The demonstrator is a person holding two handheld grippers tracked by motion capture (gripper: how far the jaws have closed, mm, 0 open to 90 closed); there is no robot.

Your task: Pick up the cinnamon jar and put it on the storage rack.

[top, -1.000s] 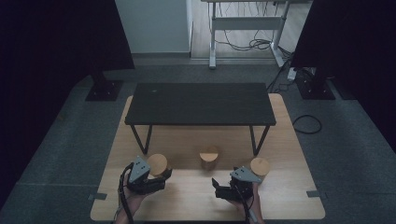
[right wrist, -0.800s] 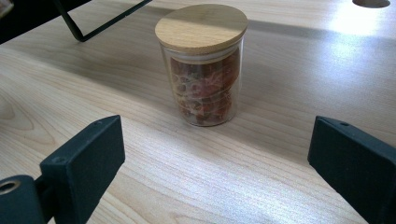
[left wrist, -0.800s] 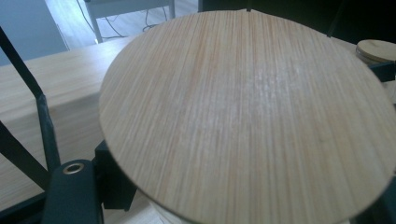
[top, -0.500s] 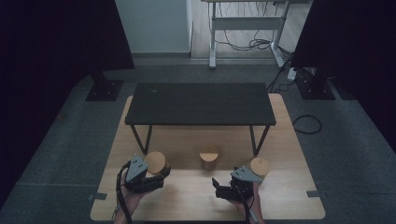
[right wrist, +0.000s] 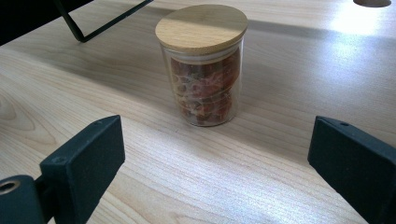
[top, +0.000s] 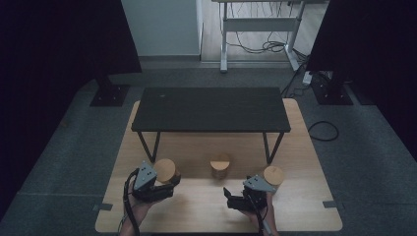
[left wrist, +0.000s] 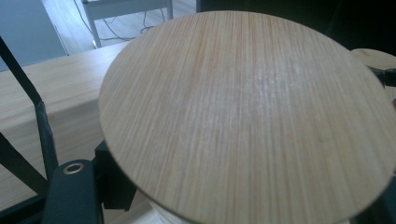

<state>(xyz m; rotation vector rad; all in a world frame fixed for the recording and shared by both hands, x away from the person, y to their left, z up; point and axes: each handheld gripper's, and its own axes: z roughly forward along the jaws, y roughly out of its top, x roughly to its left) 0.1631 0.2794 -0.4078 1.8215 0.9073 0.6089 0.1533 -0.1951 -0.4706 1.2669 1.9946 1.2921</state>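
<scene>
Three glass jars with round wooden lids stand on a light wooden board (top: pixel 196 209). My left gripper (top: pixel 169 184) is closed around the left jar (top: pixel 166 169); its lid (left wrist: pixel 243 116) sits very close to the camera, with a black jaw pressed against the glass under the lid's left edge. My right gripper (top: pixel 227 194) is open at the board's near side. It faces a jar (right wrist: pixel 203 65) packed with red contents, which stands a short way ahead of the wide-apart jaws and touches neither. The middle jar (top: pixel 220 166) and the right jar (top: pixel 273 175) stand free.
A low black table (top: pixel 211 109) on thin metal legs stands on the far half of the board; one leg (left wrist: pixel 42 126) passes close to my left gripper. Dark carpet surrounds the board, with stands and cables at the back.
My left hand has shifted very slightly with its jar. The right gripper and the other jars have stayed where they were.
</scene>
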